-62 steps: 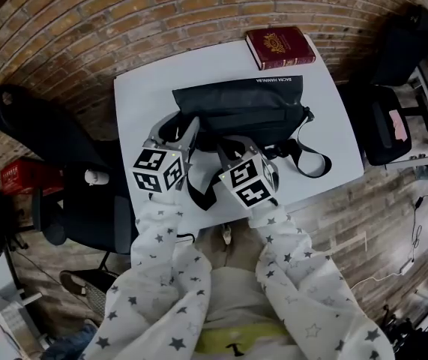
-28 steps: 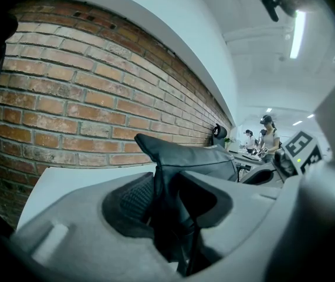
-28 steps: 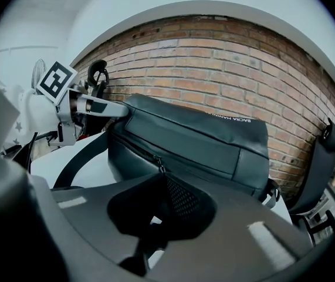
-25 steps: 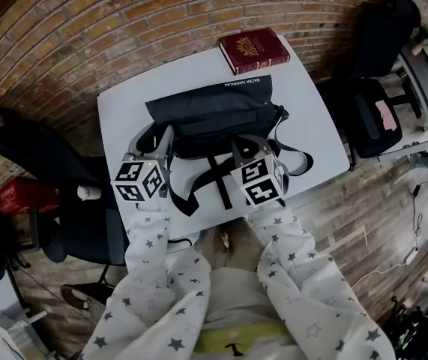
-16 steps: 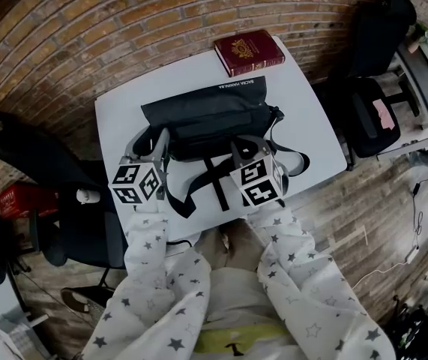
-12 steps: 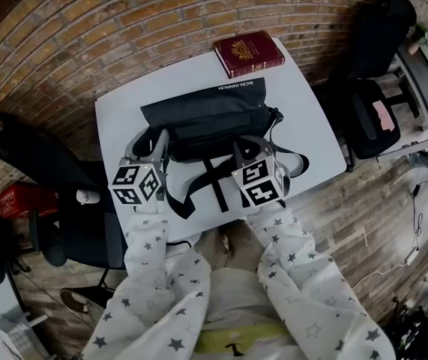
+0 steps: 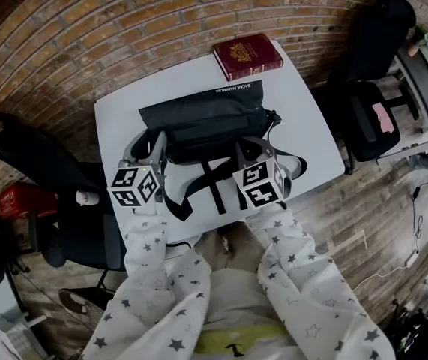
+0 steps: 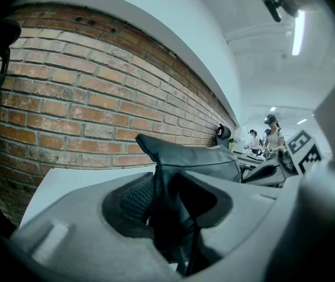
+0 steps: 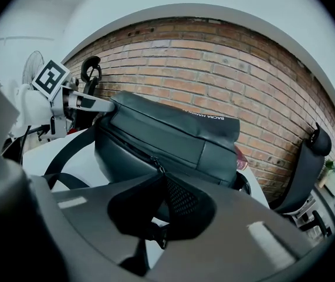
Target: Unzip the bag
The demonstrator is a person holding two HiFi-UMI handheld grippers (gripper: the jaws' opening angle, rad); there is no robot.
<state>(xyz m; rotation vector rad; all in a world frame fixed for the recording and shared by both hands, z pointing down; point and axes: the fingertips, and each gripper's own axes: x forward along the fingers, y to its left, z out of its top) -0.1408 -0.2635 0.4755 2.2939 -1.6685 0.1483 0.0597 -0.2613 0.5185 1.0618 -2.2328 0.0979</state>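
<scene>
Head view overhead, gripper views near bag (image 7: 206, 120)

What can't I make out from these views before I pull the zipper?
Right gripper view: the pull tab, pinched out of sight between the shut jaws of the right gripper; only the slider shows.
Left gripper view: the zipper, behind the fold of the bag clamped by the left gripper.
Head view: the slider, under the right gripper's body.
Book title: too small, head view.
</scene>
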